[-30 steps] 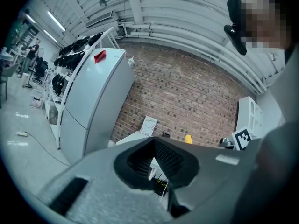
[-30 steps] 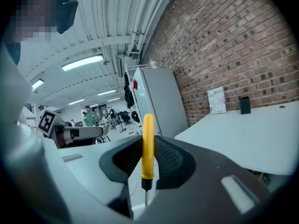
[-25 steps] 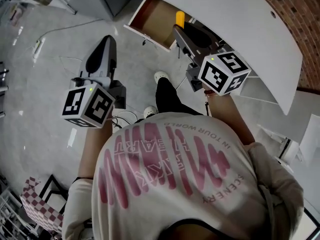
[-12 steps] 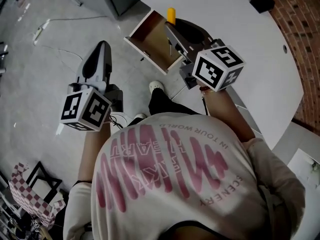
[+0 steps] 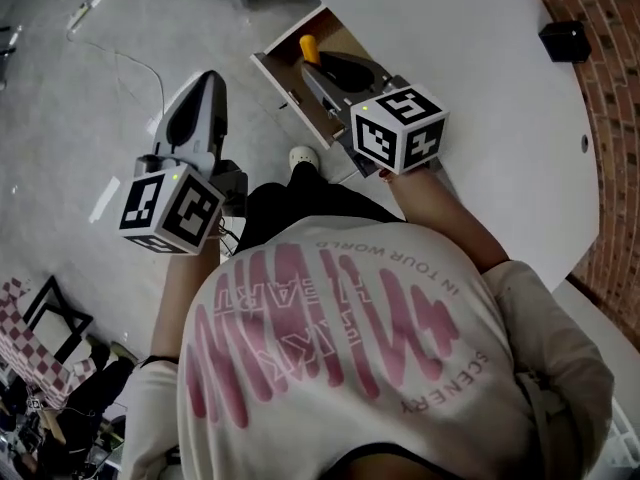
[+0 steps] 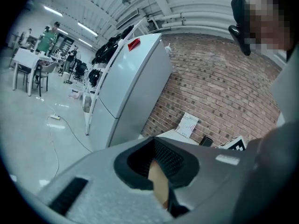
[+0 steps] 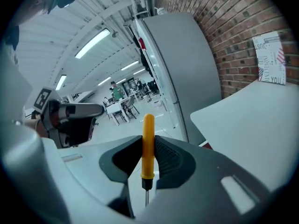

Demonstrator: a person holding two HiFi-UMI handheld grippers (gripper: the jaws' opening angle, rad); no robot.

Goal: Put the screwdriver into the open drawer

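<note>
My right gripper [image 5: 322,76] [image 7: 148,149] is shut on the screwdriver [image 5: 310,48] [image 7: 148,143]. Its yellow handle stands up between the ribbed pads and the thin metal shaft points back toward the camera. In the head view the handle and the jaws hang over the open wooden drawer [image 5: 284,60], which is pulled out from under the white table [image 5: 480,88]. My left gripper [image 5: 203,86] [image 6: 156,168] hovers over the floor to the left of the drawer. Its jaws are shut with nothing held.
A small black box [image 5: 565,40] lies on the table by the brick wall [image 5: 610,118]. A grey fridge [image 6: 126,87] stands past the table. A cable [image 5: 130,60] runs across the floor. The person's shoe [image 5: 300,155] is just below the drawer front.
The right gripper has carried the screwdriver down and left, from beside the table edge to over the drawer. The left gripper has come lower too, still shut.
</note>
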